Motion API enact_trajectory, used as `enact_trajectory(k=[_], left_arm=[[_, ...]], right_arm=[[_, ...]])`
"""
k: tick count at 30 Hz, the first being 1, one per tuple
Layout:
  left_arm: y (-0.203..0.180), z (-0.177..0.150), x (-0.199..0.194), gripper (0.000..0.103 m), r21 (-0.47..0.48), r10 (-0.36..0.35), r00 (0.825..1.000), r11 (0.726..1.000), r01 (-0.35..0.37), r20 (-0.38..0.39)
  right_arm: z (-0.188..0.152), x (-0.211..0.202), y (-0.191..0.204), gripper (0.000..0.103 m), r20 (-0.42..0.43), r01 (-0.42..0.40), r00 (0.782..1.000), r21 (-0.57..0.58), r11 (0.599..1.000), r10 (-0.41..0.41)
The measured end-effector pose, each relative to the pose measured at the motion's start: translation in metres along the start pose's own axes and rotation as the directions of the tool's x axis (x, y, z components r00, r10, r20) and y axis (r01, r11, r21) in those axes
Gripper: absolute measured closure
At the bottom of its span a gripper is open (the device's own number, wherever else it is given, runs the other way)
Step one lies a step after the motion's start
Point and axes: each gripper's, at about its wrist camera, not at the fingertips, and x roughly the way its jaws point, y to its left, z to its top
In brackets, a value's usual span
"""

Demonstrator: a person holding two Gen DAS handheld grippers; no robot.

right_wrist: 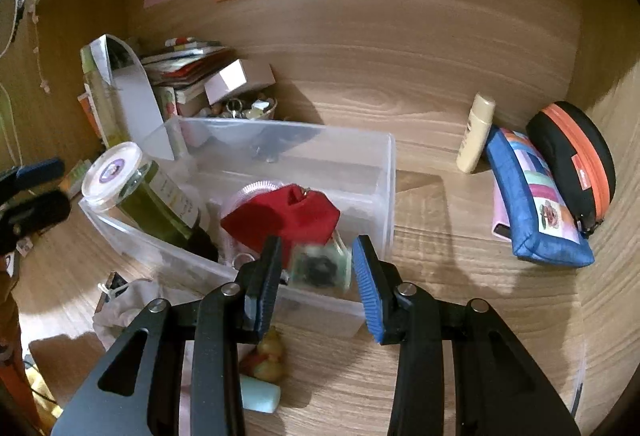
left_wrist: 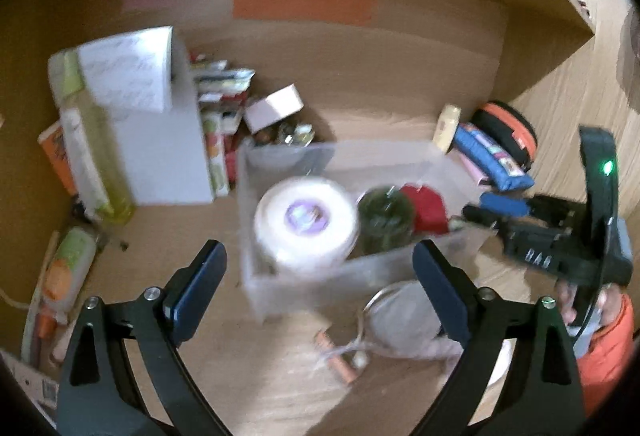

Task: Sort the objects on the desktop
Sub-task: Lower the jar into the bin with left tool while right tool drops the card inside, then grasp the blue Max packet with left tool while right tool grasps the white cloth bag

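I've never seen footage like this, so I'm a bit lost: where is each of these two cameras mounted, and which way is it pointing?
Left wrist: rides on the left gripper, looking down over its open fingers at the clear plastic bin on the wooden desk; the right gripper and the person's hand show at right.
Right wrist: rides on the right gripper, looking forward across the bin toward the blue pouch; the left gripper shows at left.
Shared: the bin, the white-lidded bottle and red item inside, the wall notes.

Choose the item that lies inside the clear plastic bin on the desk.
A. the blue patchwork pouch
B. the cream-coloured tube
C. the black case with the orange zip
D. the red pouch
D: the red pouch sits within the clear bin walls, while the other three lie on the desk to its right.
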Motion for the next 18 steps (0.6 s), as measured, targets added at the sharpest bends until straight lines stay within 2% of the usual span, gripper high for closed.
enact_trajectory(k=[1,5,9,11,18], left_arm=[[0.003,-0.004,-0.001,0.008,-0.004,0.004,1.000,1.000,-0.004,-0.011],[0.016,-0.023,-0.007,0.008,-0.018,0.021,0.999,1.000,-0.021,-0.044],[0.022,-0.035,-0.007,0.008,-0.014,0.030,0.997,0.999,-0.031,-0.074],[0.024,-0.042,-0.003,0.008,-0.009,0.023,0.995,1.000,-0.025,-0.100],[0.018,-0.065,0.010,0.008,0.051,-0.014,0.981,0.998,0.025,-0.195]], right_arm=[[0.000,-0.001,0.001,0.069,-0.002,-0.001,1.000,0.001,1.000,0.001],[-0.001,-0.008,0.003,0.047,-0.002,-0.012,1.000,0.022,1.000,0.012],[-0.007,-0.022,0.012,0.040,0.019,-0.017,1.000,0.014,1.000,0.016],[-0.012,-0.030,0.016,0.029,0.021,-0.029,0.999,0.015,0.999,0.029],[-0.036,-0.054,0.041,0.021,0.012,-0.075,0.997,-0.019,0.997,0.076]])
